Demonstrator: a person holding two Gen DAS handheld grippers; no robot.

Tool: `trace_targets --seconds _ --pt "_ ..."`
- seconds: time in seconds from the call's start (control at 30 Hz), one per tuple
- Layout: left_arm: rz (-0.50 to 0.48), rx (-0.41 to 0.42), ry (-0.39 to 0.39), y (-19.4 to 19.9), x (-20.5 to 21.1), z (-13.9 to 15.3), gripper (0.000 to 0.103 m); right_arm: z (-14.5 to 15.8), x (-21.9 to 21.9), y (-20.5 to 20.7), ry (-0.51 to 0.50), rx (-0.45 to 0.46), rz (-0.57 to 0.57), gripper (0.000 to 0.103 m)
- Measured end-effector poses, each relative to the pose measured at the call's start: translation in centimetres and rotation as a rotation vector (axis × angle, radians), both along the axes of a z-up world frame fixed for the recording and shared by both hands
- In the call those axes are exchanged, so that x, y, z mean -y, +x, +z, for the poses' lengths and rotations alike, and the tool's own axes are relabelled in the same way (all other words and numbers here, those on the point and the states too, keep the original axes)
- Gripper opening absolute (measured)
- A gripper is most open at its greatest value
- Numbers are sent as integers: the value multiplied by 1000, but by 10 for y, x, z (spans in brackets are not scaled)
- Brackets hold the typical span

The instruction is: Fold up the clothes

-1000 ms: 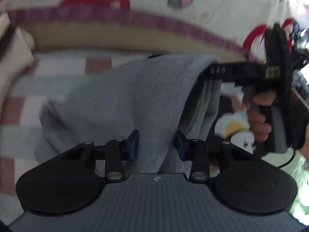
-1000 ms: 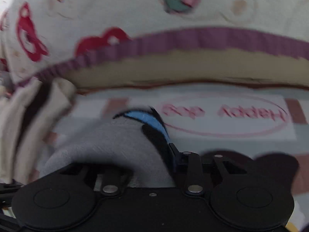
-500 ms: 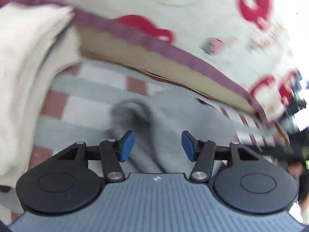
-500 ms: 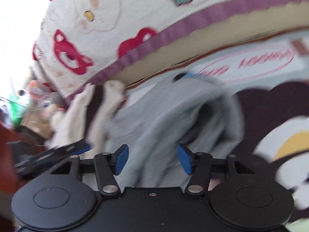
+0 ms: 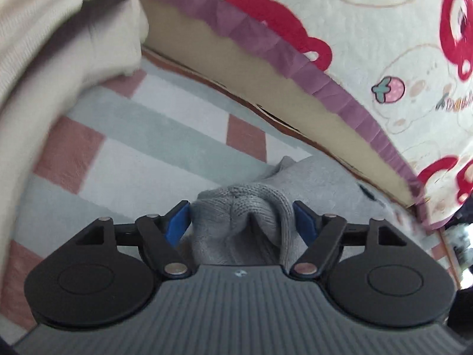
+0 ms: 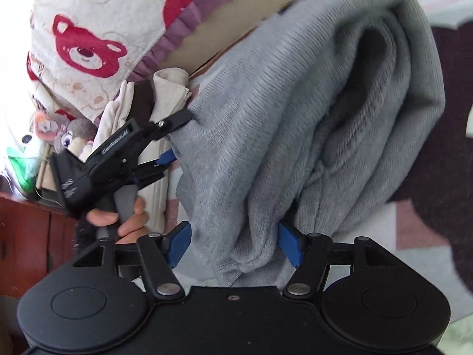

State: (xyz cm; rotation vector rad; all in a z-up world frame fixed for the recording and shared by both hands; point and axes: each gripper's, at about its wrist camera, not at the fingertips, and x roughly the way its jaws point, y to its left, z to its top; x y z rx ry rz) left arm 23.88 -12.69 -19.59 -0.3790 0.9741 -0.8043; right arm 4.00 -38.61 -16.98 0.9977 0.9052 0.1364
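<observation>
The grey sweater (image 6: 310, 124) lies bunched on the checked rug (image 5: 153, 148), its long axis running from the lower middle of the right wrist view up toward the upper right, thick folded layers stacked along that line. The right tongs (image 6: 233, 244) stand wide apart with the sweater's near hem hanging between the blue pads, cloth brushing both but not pinched. In the left wrist view the left tongs (image 5: 241, 222) also stand apart, astride a ribbed knob of the same sweater (image 5: 254, 216) at the lower middle, with the rest trailing to the right toward the bed edge (image 5: 266, 94). So both tongs sit at the sweater's near end, at two spots on its edge, and its bulk points away from them. A cream garment (image 5: 53, 44) fills the upper left of the left view. Whether this bundle is a finished fold or one mid-gather, the pictures do not settle.
</observation>
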Motion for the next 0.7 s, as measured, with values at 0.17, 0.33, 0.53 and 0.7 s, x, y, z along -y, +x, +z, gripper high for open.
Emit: trace_targets --seconds 0.17,0.33,0.53,0.7 --pt "-45 83 -9 -4 -2 5 30 -13 -2 7 7 -37 -125 78" --pt "-38 122 -23 -20 -13 26 24 -19 -2 13 41 -24 -200 28" --pt "-7 108 -64 -38 -70 52 24 -7 10 -23 328 124 -118 25" --pt "-15 44 178 -45 -63 14 28 -25 -3 -31 255 51 -49 25"
